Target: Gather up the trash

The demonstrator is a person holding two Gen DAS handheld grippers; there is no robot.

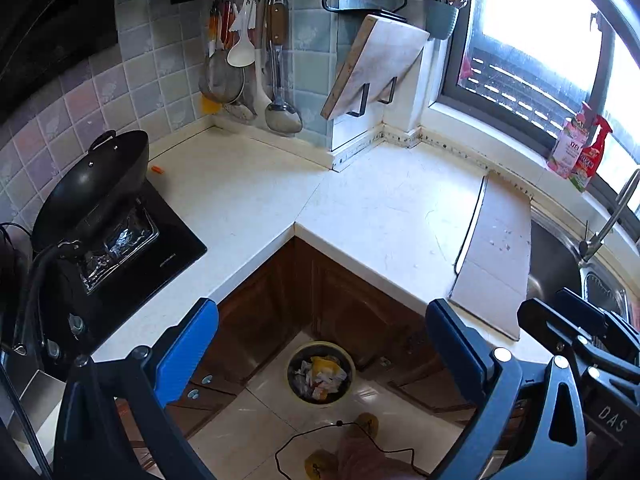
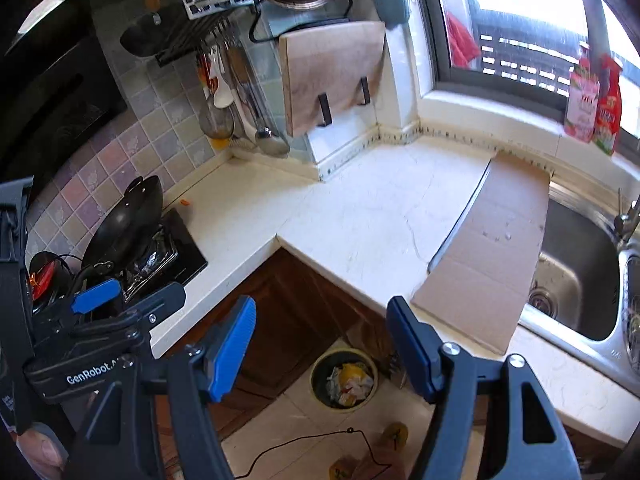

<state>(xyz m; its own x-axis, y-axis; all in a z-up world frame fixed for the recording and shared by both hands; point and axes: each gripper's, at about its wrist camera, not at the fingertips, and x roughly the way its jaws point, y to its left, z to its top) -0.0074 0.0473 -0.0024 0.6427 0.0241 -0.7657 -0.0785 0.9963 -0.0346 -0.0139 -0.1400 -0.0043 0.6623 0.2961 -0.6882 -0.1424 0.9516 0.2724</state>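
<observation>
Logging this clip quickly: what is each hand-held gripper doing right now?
Left hand-held gripper: open, holding nothing.
Right hand-held gripper: open, holding nothing.

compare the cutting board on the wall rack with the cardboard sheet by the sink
The cutting board stands nearly upright, held off the counter in two black hooks; the cardboard sheet lies flat on the countertop. The cutting board looks thick, with a pale worn face; the cardboard sheet is thin, creased, and its far side overhangs the sink. Both are flat, rectangular and brownish.
</observation>
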